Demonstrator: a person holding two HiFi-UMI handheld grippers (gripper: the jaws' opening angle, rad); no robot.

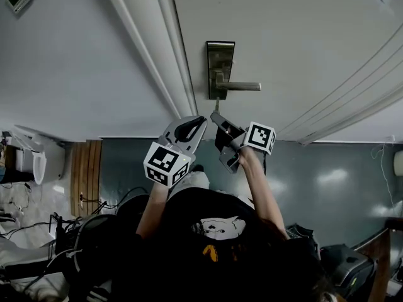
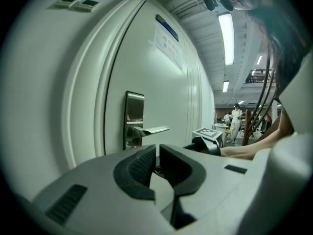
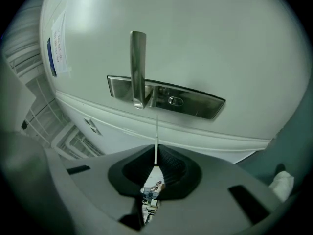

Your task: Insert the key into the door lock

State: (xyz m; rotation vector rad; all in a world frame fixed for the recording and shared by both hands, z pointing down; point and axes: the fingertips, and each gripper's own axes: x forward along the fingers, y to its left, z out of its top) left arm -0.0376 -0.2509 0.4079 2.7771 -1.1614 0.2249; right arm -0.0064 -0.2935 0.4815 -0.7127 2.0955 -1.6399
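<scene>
Mid-frame in the head view, the right gripper (image 1: 216,117) grips the key (image 3: 156,142), which shows edge-on as a thin sliver. Its tip points just below the door lock (image 3: 174,101), and contact is hard to judge. The left gripper (image 2: 157,153), jaws closed and empty, hangs beside it.

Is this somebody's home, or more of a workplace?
Probably a workplace, perhaps a lab or workshop hall. The white door has a metal lock plate and a notice stuck on it, long strip lights run overhead, and a person stands far back in a wide open space.
</scene>
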